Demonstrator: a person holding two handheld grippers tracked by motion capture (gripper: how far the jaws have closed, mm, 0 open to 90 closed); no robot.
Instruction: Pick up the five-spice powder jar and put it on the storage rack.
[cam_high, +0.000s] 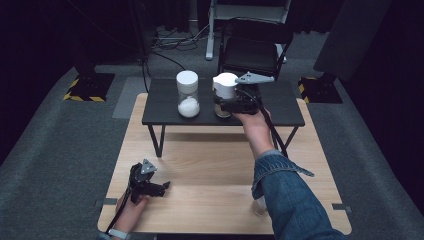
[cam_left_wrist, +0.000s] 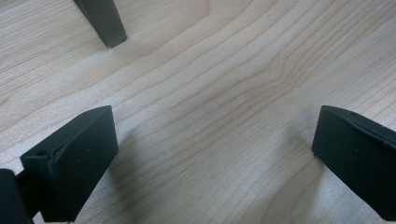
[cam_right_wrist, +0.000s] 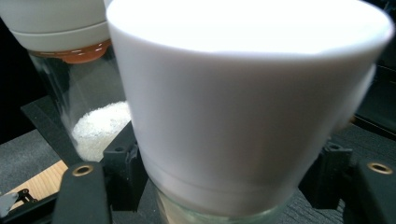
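Up on the small black shelf (cam_high: 165, 102) over the bench (cam_high: 210, 165), the right gripper (cam_high: 226, 104) is clamped around a white-lidded jar (cam_high: 225, 92) — just beside a second jar (cam_high: 188, 93) holding white powder. Nearer the person, the left gripper (cam_high: 161, 187) rests on the wood — jaws apart, holding nothing.

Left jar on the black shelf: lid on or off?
On. The white lid caps the upright jar; white grains fill only its bottom.

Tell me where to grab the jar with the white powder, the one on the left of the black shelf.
Grip the jar with white powder across its clear glass body, below the white lid. Come in level from the front edge of the black shelf: the jar stands upright, and the near side looks unobstructed.
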